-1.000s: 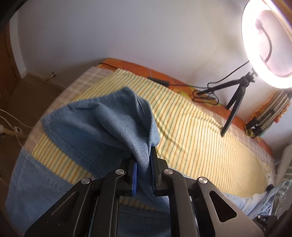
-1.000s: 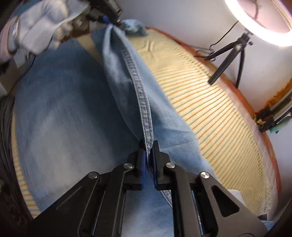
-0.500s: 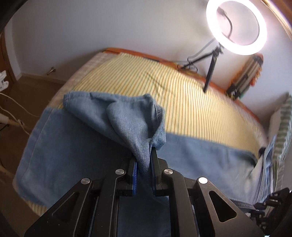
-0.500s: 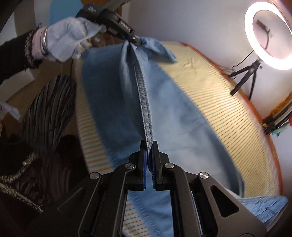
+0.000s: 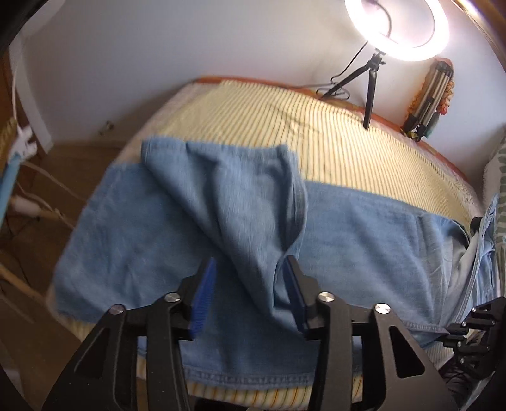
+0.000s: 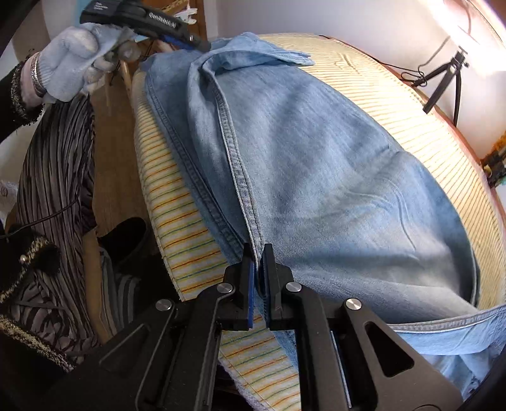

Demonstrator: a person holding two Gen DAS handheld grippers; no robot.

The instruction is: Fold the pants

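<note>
Light blue denim pants [image 5: 348, 234] lie across a yellow striped bed, one leg folded over the other; they also show in the right wrist view [image 6: 316, 164]. My left gripper [image 5: 249, 272] is open, its blue-padded jaws wide apart on either side of a raised fold of the leg end [image 5: 240, 202]. In the right wrist view the left gripper [image 6: 202, 46] sits at the far end of the pants, held by a white-gloved hand [image 6: 72, 60]. My right gripper [image 6: 258, 256] is shut on the stitched side seam [image 6: 234, 158] near the bed's front edge.
The striped bedspread [image 5: 363, 148] covers the bed. A lit ring light [image 5: 398, 28] on a small tripod [image 5: 370, 91] stands at the far edge by the wall. Cables [image 5: 38, 202] lie on the wooden floor at left. The person's striped clothing [image 6: 53, 177] is beside the bed.
My left gripper has opened and let go of the leg end, which now rests on the lower leg. Both grippers have lowered the folded leg toward the bed; the right stays clamped on the seam.
</note>
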